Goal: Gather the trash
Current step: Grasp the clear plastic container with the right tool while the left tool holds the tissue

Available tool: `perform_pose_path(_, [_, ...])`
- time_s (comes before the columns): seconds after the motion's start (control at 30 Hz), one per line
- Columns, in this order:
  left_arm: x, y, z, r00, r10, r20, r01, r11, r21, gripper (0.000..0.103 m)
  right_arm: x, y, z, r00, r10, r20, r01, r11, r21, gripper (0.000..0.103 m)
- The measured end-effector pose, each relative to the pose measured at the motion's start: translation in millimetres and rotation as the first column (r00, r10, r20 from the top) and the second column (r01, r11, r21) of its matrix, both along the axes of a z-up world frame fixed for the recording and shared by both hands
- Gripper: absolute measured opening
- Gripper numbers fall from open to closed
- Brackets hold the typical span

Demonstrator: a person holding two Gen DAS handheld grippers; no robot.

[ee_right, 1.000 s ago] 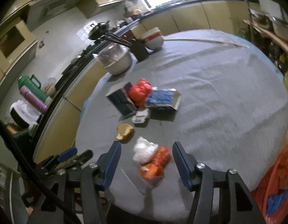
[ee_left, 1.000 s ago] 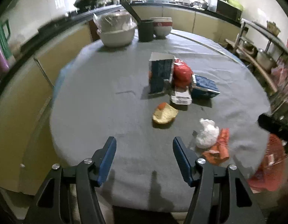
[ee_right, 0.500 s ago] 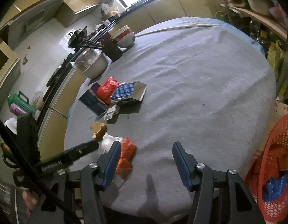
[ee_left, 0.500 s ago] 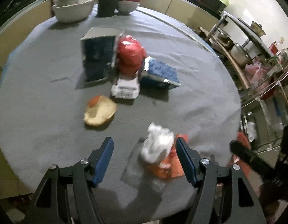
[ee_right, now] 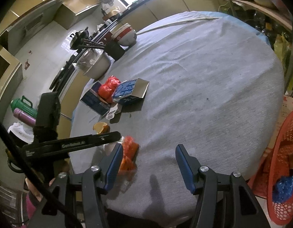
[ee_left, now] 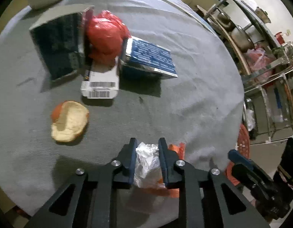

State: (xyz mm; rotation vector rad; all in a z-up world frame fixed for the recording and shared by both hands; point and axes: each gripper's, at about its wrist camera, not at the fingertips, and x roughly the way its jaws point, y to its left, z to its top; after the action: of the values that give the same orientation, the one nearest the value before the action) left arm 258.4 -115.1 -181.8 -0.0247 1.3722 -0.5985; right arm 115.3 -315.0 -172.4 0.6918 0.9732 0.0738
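My left gripper (ee_left: 147, 148) is shut on a crumpled white tissue (ee_left: 147, 161) at the near edge of the round grey table (ee_left: 193, 102). An orange wrapper (ee_left: 174, 149) lies under and beside the tissue; it also shows in the right wrist view (ee_right: 129, 148). Further in lie an orange peel (ee_left: 70, 121), a white barcode box (ee_left: 100, 85), a dark carton (ee_left: 57, 45), a red plastic bag (ee_left: 104, 36) and a blue box (ee_left: 150, 57). My right gripper (ee_right: 148, 157) is open and empty above the table's near edge. A red mesh basket (ee_right: 279, 163) with trash stands low at the right.
A metal pot (ee_right: 95, 64), a dark utensil holder (ee_right: 115, 50) and stacked bowls (ee_right: 125, 34) stand at the table's far side. A metal rack with pots (ee_left: 260, 43) stands to the right. Kitchen counters run behind.
My left gripper has moved forward and down and has shut on the white tissue. My right gripper has shifted a little to the right and stays open.
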Motion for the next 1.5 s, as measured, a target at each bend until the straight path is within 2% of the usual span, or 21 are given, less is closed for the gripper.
perform_pose_path(0.1, [0,3,3,1.0,0.007,0.009,-0.007,1.0,-0.029,0.019,2,3,-3,1.0,0.011,-0.004,-0.011,1.0,0.018,0.061])
perform_pose_path(0.23, [0,13,21,0.998,0.03,0.049,-0.024,0.993,-0.116,0.019,11,12,-7,0.999,0.037,-0.008,-0.037,0.998,0.042,0.061])
perform_pose_path(0.37, [2,39,38,0.992,0.105,0.075,-0.086,0.971,-0.224,0.019,14,25,-7,0.995,0.098,0.009,-0.098,0.991,0.09,0.061])
perform_pose_path(0.47, [5,62,44,0.98,0.178,0.092,-0.148,0.952,-0.267,0.019,15,41,-8,0.987,0.161,0.02,-0.163,0.981,0.107,0.065])
perform_pose_path(0.57, [9,87,47,0.96,0.253,0.123,-0.217,0.943,-0.251,0.019,16,60,-9,0.978,0.207,0.019,-0.208,0.976,0.069,0.073])
perform_pose_path(0.7, [11,114,41,0.933,0.331,0.143,-0.297,0.93,-0.216,0.019,25,82,-24,0.972,0.232,-0.046,-0.232,0.973,0.023,0.073])
perform_pose_path(0.83, [6,134,37,0.913,0.371,0.169,-0.341,0.923,-0.179,0.019,35,97,-35,0.971,0.22,-0.092,-0.222,0.975,-0.005,0.076])
perform_pose_path(1.07, [-2,140,35,0.913,0.37,0.169,-0.342,0.923,-0.175,0.019,50,117,-36,0.965,0.247,-0.089,-0.255,0.963,-0.091,0.076])
perform_pose_path(1.3, [-7,142,32,0.912,0.381,0.154,-0.353,0.918,-0.18,0.019,58,105,-41,0.979,0.205,-0.019,-0.205,0.979,-0.002,0.076])
perform_pose_path(1.33, [-7,142,32,0.911,0.382,0.152,-0.355,0.918,-0.179,0.019,59,106,-41,0.978,0.209,-0.014,-0.209,0.978,-0.004,0.075])
perform_pose_path(1.37, [-7,143,31,0.911,0.385,0.149,-0.358,0.916,-0.178,0.019,61,107,-40,0.976,0.216,-0.009,-0.216,0.976,-0.007,0.065])
perform_pose_path(1.43, [-8,145,31,0.91,0.389,0.147,-0.362,0.915,-0.178,0.019,61,111,-40,0.969,0.248,-0.009,-0.248,0.969,0.011,0.059])
perform_pose_path(1.5, [-8,147,31,0.907,0.394,0.149,-0.367,0.913,-0.176,0.019,60,119,-36,0.96,0.281,-0.011,-0.281,0.96,-0.022,0.058])
